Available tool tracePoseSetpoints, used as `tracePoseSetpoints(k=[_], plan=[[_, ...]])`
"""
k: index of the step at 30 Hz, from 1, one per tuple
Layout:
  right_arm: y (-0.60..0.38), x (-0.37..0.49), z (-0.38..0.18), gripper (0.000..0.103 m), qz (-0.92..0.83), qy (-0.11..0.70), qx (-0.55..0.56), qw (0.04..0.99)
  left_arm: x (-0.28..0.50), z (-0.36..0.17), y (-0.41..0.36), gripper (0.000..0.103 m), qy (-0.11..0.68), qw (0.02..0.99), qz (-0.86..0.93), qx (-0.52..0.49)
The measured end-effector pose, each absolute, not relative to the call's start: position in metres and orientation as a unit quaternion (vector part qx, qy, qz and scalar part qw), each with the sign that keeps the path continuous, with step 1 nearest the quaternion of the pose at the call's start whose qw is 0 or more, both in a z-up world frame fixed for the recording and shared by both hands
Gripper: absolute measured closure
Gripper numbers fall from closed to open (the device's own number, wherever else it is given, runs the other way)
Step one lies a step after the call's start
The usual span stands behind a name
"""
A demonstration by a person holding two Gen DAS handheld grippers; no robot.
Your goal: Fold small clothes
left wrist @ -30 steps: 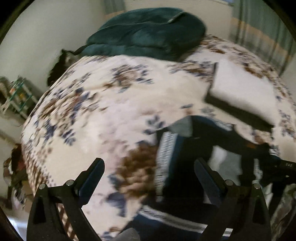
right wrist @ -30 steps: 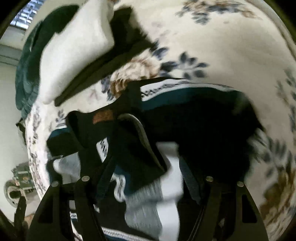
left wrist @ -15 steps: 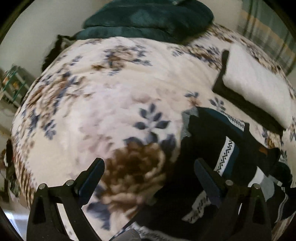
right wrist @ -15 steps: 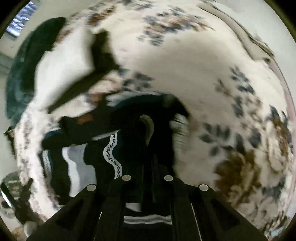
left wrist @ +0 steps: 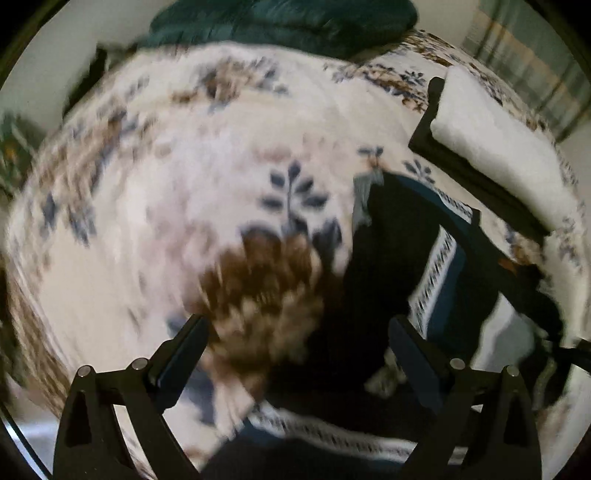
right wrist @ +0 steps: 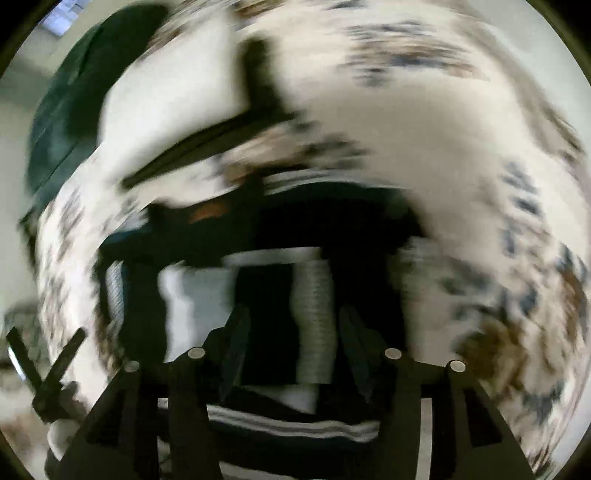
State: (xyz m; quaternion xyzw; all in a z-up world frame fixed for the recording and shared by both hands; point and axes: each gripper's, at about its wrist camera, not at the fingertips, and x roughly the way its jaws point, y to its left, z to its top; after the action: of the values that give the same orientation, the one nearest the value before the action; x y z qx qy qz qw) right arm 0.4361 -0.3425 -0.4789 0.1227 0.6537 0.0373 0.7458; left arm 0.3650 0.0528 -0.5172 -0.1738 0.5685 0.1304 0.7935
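Note:
A dark navy and black patterned garment with white zigzag bands point(left wrist: 402, 266) lies rumpled on the floral bedspread point(left wrist: 184, 184). In the right wrist view it point(right wrist: 280, 236) fills the lower middle, blurred. My left gripper point(left wrist: 295, 336) is open and empty, hovering over the garment's left edge. My right gripper point(right wrist: 291, 325) is open, its fingers apart just above the garment's grey and white striped part, holding nothing.
A folded white cloth on a black one point(left wrist: 495, 140) lies at the right of the bed. A dark green blanket point(left wrist: 288, 18) is heaped at the far end. A striped curtain point(left wrist: 532, 55) hangs at far right. The other gripper point(right wrist: 44, 376) shows at lower left.
My right gripper was shut on the garment half a second ago and has opened, letting it go. The left gripper has drifted slightly; both views are motion blurred.

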Motion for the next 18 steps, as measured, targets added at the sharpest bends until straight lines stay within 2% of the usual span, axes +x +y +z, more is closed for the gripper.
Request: tracePoseSetpoints(k=[3,5,7,9,10,11,16,17,18], plan=[[-0.286,0.466,-0.490,0.050,0.117,0.666,0.089,0.731,0.356,-0.538,0.058,0.028,0.574,0.775,0.115,-0.240],[-0.253,0.482,-0.497,0.050,0.160,0.671,0.080,0.719,0.357,-0.554,0.057,0.066,0.577,0.765,0.102,-0.269],[-0.215,0.502,-0.505,0.050,0.196,0.673,0.054,0.711,0.360,-0.567,0.053,0.078,0.580,0.758,0.094,-0.282],[-0.176,0.522,-0.512,0.050,0.227,0.674,0.023,0.703,0.363,-0.572,0.050,0.084,0.574,0.761,0.091,-0.287],[-0.156,0.530,-0.516,0.050,0.245,0.674,0.006,0.697,0.364,-0.574,0.049,0.094,0.571,0.763,0.087,-0.290],[-0.142,0.535,-0.519,0.050,0.259,0.675,-0.002,0.691,0.364,-0.574,0.049,0.097,0.566,0.765,0.083,-0.294],[-0.072,0.564,-0.550,0.051,0.297,0.697,-0.045,0.651,0.358,-0.576,0.050,0.099,0.553,0.774,0.079,-0.299],[-0.065,0.567,-0.556,0.061,0.304,0.700,-0.047,0.644,0.357,-0.576,0.051,0.099,0.551,0.774,0.079,-0.302],[-0.057,0.570,-0.560,0.087,0.307,0.701,-0.049,0.642,0.355,-0.576,0.053,0.099,0.550,0.774,0.079,-0.305]])
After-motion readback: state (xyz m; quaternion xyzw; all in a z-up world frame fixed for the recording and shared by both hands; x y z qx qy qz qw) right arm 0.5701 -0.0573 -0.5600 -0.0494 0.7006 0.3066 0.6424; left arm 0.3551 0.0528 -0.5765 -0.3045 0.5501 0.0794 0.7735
